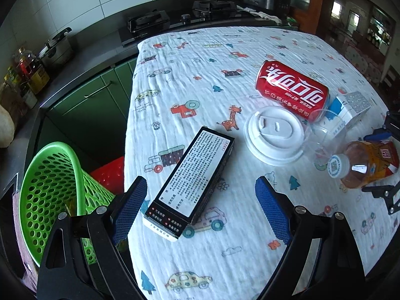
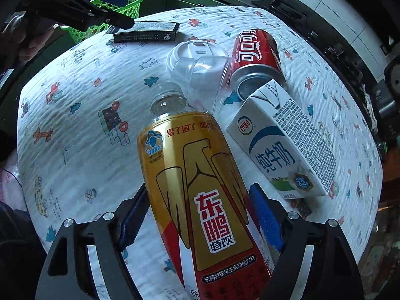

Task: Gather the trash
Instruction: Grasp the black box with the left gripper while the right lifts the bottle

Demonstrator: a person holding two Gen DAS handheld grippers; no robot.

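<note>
Far left, a green perforated basket is sitting on the floor just beside the desk, with something red tucked between them. The desk is wearing a white cloth printed with cartoon cars and giraffes.

The left gripper is hovering over the near end of one long black box lying flat near the desk's left edge. Its jaws are standing wide apart, one on each side of the box end, not touching it as far as I can see.

Moving right, the rest of the trash is lying bunched together: one white plastic lid, one clear cup on its side touching the lid, one red cola can tipped over behind, and one white-and-blue milk carton just beside the can.

Furthest right, the right gripper is clamping one gold-labelled drink bottle, blue pads pressing both sides, bottle neck pointing toward the cup.

Behind it all a dark counter with a stove is running along.
</note>
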